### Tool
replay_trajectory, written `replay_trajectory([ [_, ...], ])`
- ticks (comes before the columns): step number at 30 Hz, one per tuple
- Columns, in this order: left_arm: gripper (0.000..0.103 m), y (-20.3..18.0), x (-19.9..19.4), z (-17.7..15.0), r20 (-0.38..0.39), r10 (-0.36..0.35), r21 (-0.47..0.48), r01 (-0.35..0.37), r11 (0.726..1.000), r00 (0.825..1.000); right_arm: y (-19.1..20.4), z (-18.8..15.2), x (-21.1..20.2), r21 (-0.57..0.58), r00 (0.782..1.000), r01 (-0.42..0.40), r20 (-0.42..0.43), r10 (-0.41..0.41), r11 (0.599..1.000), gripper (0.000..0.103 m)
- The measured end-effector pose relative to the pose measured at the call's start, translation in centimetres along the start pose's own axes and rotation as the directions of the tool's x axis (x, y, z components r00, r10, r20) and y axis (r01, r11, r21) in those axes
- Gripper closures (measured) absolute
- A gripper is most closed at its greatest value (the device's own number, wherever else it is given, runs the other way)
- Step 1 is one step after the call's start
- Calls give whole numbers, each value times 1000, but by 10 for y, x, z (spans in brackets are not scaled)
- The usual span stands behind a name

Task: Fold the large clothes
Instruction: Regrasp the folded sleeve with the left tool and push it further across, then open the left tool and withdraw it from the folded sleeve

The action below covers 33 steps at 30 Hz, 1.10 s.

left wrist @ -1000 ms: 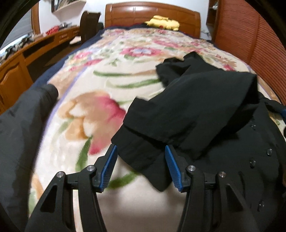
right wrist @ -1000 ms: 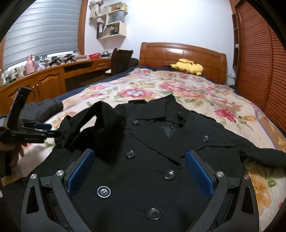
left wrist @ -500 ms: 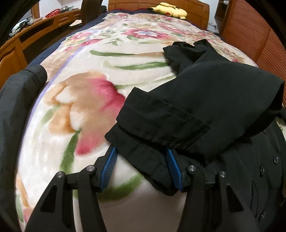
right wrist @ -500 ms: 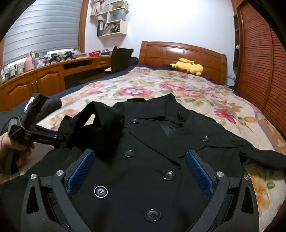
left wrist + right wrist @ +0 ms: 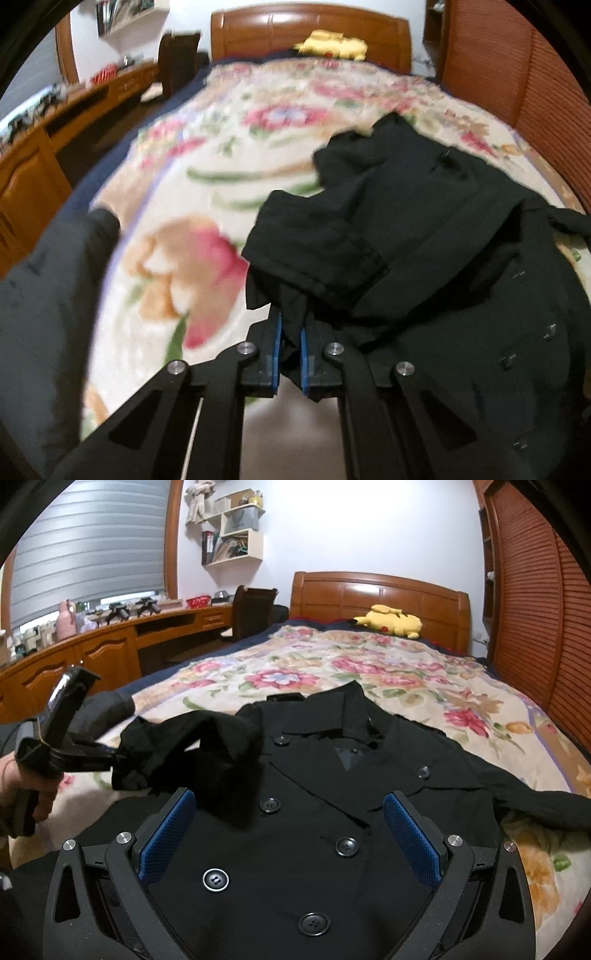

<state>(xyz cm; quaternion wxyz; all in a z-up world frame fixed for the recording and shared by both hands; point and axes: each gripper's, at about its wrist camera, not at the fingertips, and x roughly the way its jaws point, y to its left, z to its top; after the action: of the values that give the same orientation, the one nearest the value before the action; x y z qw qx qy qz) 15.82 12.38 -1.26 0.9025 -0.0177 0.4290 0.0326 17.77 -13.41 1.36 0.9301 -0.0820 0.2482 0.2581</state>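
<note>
Left wrist view: left gripper (image 5: 290, 345) angled steeply down, blue pads clamped on the cuff of the black coat (image 5: 424, 258); sleeve (image 5: 317, 243) lifted off the floral blanket (image 5: 177, 206). Picture blurred.

Right wrist view: right gripper (image 5: 290, 840) tilted down over the coat front, jaws wide, nothing between the pads. Coat lies buttoned-side up on the blanket. Person's hand (image 5: 26, 790) at left grips the left gripper's handle, sleeve end bunched at its tip.
</note>
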Motion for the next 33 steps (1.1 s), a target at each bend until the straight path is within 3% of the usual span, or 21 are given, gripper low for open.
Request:
replay_trajectory([
  [5, 100, -42, -33, 20, 83, -43, 67, 37, 997, 996, -11, 0, -12, 9, 1000, 18, 9, -18, 1000, 0],
  [13, 100, -116, -51, 30, 124, -159, 182, 135, 974, 980, -45, -8, -32, 49, 996, 92, 3, -92, 995, 0],
  [19, 98, -163, -74, 25, 137, -170, 280, 127, 951, 976, -72, -12, -46, 76, 990, 141, 1, -142, 987, 0],
  [25, 87, -174, -100, 12, 155, -248, 296, 195, 935, 956, -83, -15, -53, 97, 988, 151, 2, -152, 984, 0],
  [28, 76, -173, -111, 1, 172, -276, 290, 219, 932, 946, -84, -16, -52, 97, 988, 154, -5, -154, 983, 0],
  [33, 66, -163, -124, -11, 171, -289, 281, 234, 931, 942, -82, -16, -50, 98, 988, 152, -14, -152, 983, 0],
])
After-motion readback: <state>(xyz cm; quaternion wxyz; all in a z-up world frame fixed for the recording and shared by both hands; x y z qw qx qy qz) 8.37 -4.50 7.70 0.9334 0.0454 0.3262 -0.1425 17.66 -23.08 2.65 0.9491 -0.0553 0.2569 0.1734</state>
